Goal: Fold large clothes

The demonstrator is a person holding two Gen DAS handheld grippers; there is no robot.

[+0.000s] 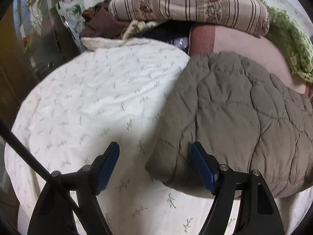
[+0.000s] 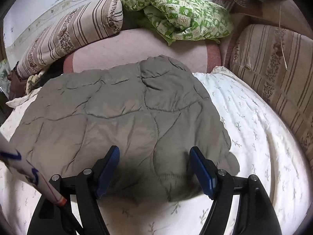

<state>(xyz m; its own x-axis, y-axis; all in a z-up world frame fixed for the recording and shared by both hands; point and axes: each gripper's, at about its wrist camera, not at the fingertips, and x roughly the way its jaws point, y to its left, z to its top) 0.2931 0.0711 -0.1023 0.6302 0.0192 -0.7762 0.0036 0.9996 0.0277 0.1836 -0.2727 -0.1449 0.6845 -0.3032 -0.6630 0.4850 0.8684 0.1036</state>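
A grey-brown quilted jacket (image 1: 230,117) lies folded into a compact bundle on a white bedspread with small leaf prints (image 1: 88,98). In the left wrist view it fills the right half. My left gripper (image 1: 155,146) is open and empty, hovering above the jacket's near left corner. In the right wrist view the jacket (image 2: 121,113) lies centred. My right gripper (image 2: 154,149) is open and empty, hovering over the jacket's near edge. The jacket's sleeves are hidden, tucked inside the bundle.
A striped floral cushion (image 2: 66,33) and a green patterned quilt (image 2: 185,17) lie at the back on a pink blanket (image 2: 137,49). Another striped cushion (image 2: 273,68) lines the right side. Dark clothes (image 1: 101,25) are piled back left. The bed's edge drops off left.
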